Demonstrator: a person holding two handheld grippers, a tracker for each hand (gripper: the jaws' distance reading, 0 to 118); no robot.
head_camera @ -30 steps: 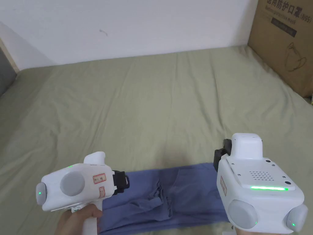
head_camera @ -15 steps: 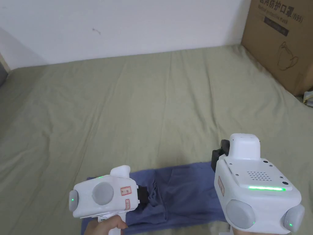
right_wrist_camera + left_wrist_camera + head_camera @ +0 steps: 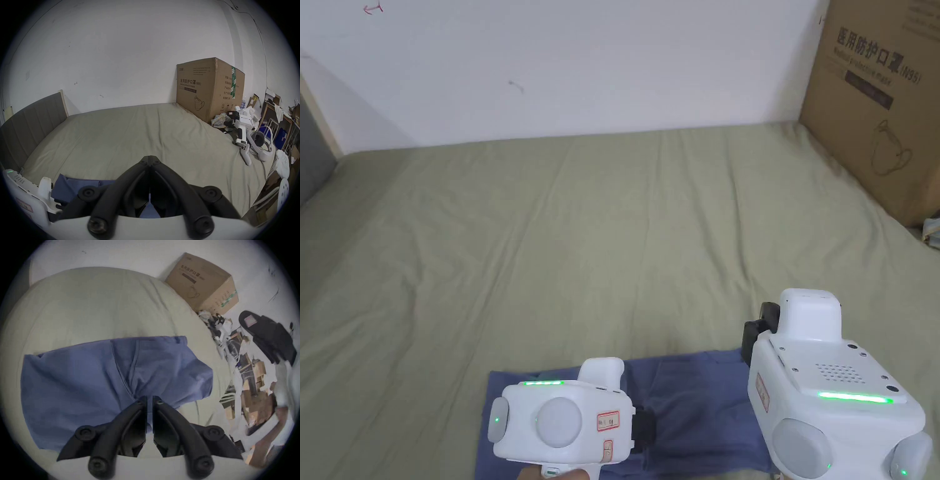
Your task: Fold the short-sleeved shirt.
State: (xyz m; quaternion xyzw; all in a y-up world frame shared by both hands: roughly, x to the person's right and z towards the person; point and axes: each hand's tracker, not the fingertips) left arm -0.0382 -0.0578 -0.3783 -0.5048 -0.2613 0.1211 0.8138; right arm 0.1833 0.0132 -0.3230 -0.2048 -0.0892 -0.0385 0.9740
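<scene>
A blue short-sleeved shirt (image 3: 84, 386) lies in a folded band on the olive-green bed sheet (image 3: 612, 237), at the near edge of the bed, well apart from the brown cardboard box (image 3: 881, 100) that stands at the far right corner against the white wall (image 3: 581, 62). In the left gripper view the shirt spreads wide, with a seam and folded layers running down toward the jaws, and its right end bunches up on the side nearer the box.

The left gripper (image 3: 149, 398) hangs over the shirt's near edge, about mid-width. Its 2 black jaws stand almost closed, with a thin slit between the tips; the tips sit right at a gather of blue cloth, but whether they pinch it cannot be told. In the head view its white housing covers the shirt's middle.

The right gripper (image 3: 150, 156) is on the box side of the shirt, above its right end. Its 2 jaws meet tip to tip with nothing between the tips, which point out over bare sheet toward the far wall; a sliver of blue cloth shows lower between the jaw bases.

Past the bed's right edge, below the box, lie a spare white gripper device (image 3: 241, 123), a white headset (image 3: 259, 146) and loose clutter. A grey headboard (image 3: 32, 116) stands on the side of the bed opposite the box.
</scene>
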